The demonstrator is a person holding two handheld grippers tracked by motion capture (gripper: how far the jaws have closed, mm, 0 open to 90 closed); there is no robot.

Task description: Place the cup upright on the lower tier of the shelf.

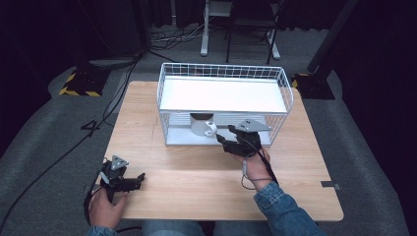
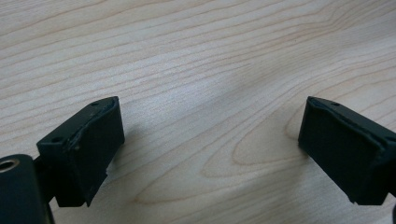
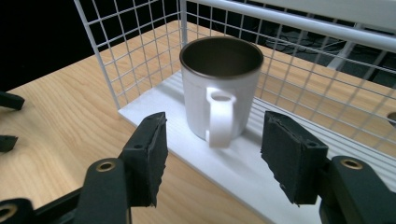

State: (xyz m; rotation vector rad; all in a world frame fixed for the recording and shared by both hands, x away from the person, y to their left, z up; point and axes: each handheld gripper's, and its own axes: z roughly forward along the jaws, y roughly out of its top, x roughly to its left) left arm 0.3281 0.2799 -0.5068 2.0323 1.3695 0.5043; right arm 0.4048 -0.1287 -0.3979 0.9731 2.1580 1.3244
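Dark curtains and grey carpet surround the wooden worktop (image 1: pixel 196 191) on which I am working. On its far half stands a white wire rack (image 1: pixel 224 103) with a white top shelf and a white bottom board.

My right tool (image 1: pixel 222 139) is at the open front of the rack, pointing at the white mug (image 1: pixel 203 126). In the right gripper view its jaws are spread, with nothing between them, and the pads do not touch anything. The mug (image 3: pixel 220 91) stands upright on the bottom board of the rack (image 3: pixel 243 172), just beyond the tips of this tool and between the lines of the two jaws. Its handle points straight back toward the tool, and its inside looks dark. Wire mesh is behind the mug and on the tool's left side.

My left tool (image 1: pixel 139 178) lies low over the near left part of the worktop, well apart from the rack and the mug. In the left gripper view its jaws are spread wide, and between them I see bare wood grain (image 2: pixel 210 93).
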